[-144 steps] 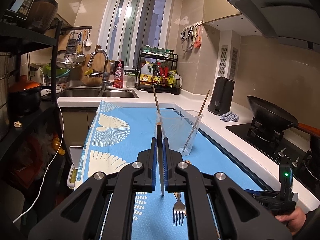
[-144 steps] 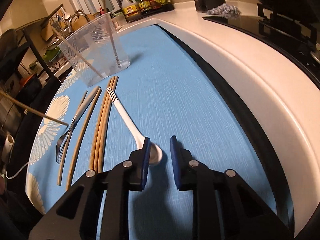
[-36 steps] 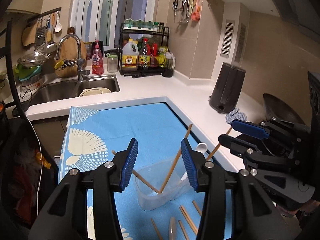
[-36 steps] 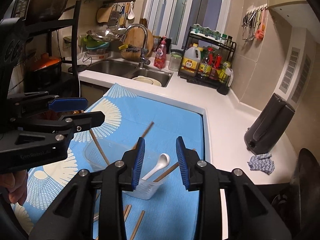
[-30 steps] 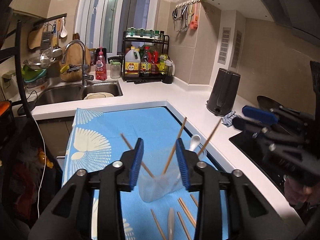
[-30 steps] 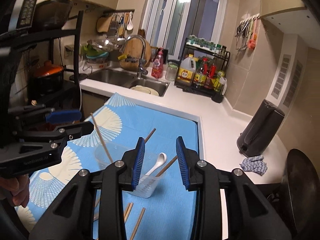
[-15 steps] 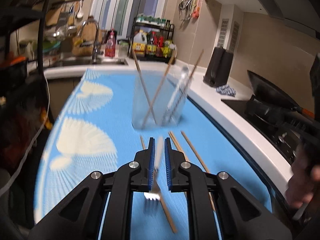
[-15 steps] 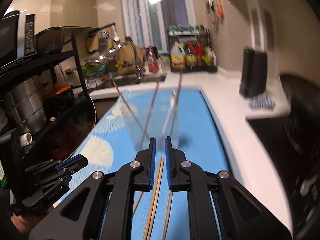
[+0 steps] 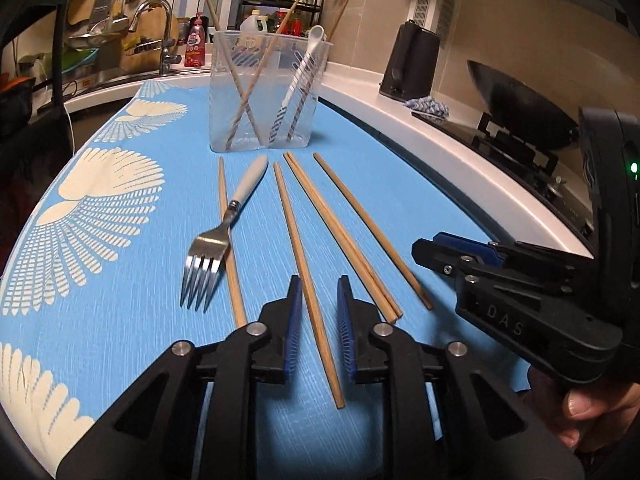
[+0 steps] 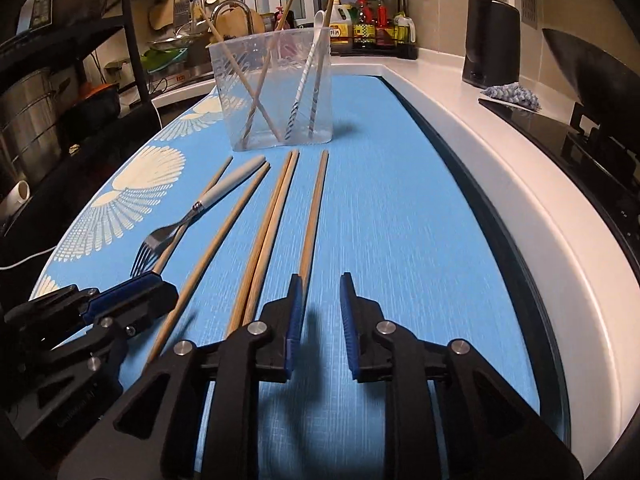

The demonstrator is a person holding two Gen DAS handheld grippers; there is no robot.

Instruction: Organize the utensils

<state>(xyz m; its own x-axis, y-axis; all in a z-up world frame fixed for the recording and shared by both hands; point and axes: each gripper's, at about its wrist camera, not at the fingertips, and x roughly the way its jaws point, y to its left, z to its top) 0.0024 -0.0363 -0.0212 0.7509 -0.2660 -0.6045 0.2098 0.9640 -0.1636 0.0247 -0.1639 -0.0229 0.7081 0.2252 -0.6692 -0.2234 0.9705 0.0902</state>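
Straddling one chopstick [image 9: 308,280] with parted fingers [image 9: 293,328]: left gripper [image 9: 318,322], low over the blue mat [image 9: 120,264], nothing clamped. Hovering just right of the outermost chopstick [image 10: 314,208], fingers [image 10: 349,320] likewise apart and holding nothing: right gripper [image 10: 320,318]. Lying side by side on the tabletop between grippers and container: five loose chopsticks plus a fork [image 9: 218,236] resting across the leftmost stick. Standing farther back on the mat: clear plastic cup [image 9: 264,92], holding three chopsticks, two of them crossed, and a white spoon [image 9: 298,80] leaning right. Beyond: sink faucet [image 9: 160,24], bottle rack [image 10: 366,20], black kettle [image 10: 494,40], wok [image 9: 516,108] on the stove.
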